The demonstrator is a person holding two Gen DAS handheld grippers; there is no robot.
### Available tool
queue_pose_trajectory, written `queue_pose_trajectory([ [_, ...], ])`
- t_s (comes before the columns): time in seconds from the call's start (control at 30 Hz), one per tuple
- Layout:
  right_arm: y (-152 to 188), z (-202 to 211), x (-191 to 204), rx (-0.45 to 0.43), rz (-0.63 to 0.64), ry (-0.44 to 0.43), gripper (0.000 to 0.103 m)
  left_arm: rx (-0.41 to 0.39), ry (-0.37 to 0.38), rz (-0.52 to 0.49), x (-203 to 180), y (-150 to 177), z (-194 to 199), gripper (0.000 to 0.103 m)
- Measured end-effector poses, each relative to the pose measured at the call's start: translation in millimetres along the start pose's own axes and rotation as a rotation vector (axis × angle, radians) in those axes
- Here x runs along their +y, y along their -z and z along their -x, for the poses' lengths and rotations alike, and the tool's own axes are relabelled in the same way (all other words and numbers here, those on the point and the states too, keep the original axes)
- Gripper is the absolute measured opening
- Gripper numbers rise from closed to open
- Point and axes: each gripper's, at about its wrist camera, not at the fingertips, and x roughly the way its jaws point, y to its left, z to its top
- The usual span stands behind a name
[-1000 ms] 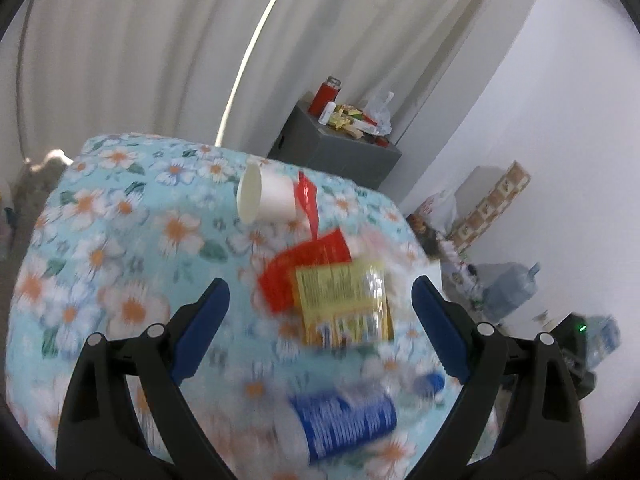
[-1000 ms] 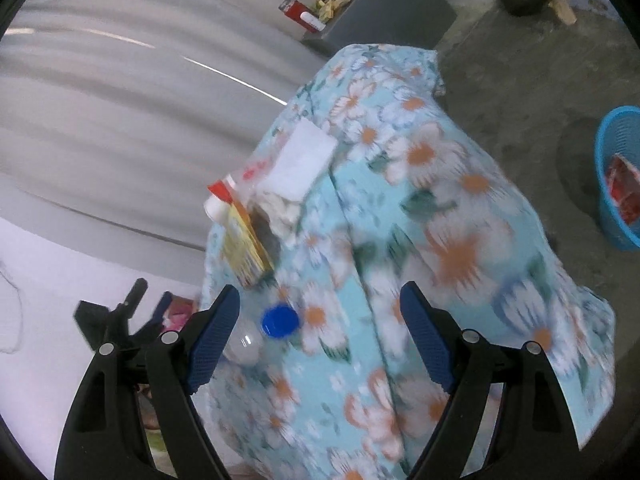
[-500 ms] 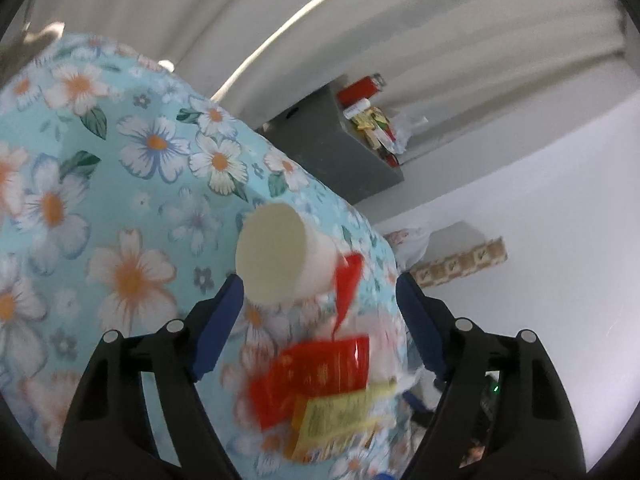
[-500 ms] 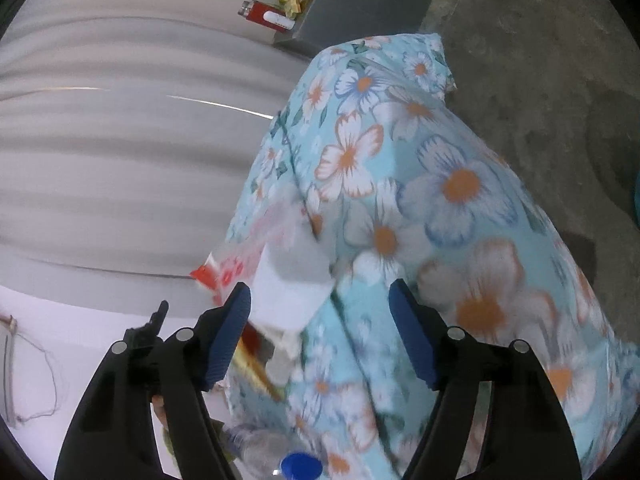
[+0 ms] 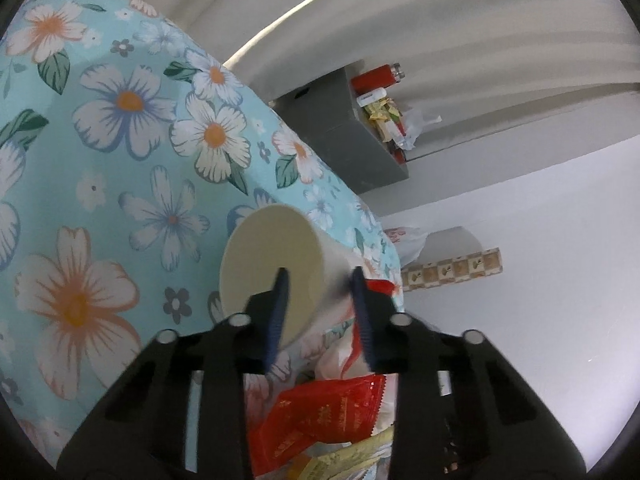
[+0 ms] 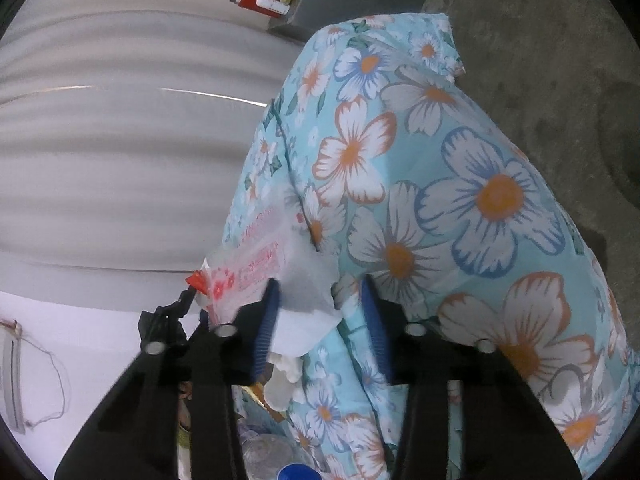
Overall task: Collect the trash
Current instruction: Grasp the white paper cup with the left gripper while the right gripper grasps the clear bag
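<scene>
Trash lies heaped on the floral blue tablecloth (image 5: 120, 168) of the table, near its far edge. A cream paper cup (image 5: 272, 264) lies on its side there, and the left gripper (image 5: 320, 312) has narrowed on its rim, one blue finger inside the mouth and one outside; whether the pads press the wall is hard to tell. A red foil wrapper (image 5: 320, 416) and yellow packet (image 5: 352, 456) are partly hidden behind the gripper body. The right gripper (image 6: 320, 320) stands narrowed around a white napkin (image 6: 304, 312), beside a clear red-printed plastic bag (image 6: 256, 264); actual contact is unclear. A blue bottle cap (image 6: 296, 472) is cut off below.
</scene>
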Motion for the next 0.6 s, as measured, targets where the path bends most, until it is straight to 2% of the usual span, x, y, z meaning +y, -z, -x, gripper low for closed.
queue_pose_trajectory([
  [0.07, 3, 1, 2, 0.002, 0.012, -0.003, 0.02, -0.01, 0.015, -0.001, -1, 2, 4, 0.015],
  [0.17, 8, 9, 9, -0.007, 0.045, 0.0, 0.008, -0.019, 0.03, -0.01, -3, 5, 12, 0.006],
  [0.27, 17, 21, 20, -0.022, 0.09, 0.003, 0.005, -0.027, 0.042, -0.031, -8, 9, 21, 0.002],
  [0.6, 60, 61, 50, -0.021, 0.202, -0.021, 0.004, -0.079, 0.064, -0.176, -43, 27, 64, 0.001],
])
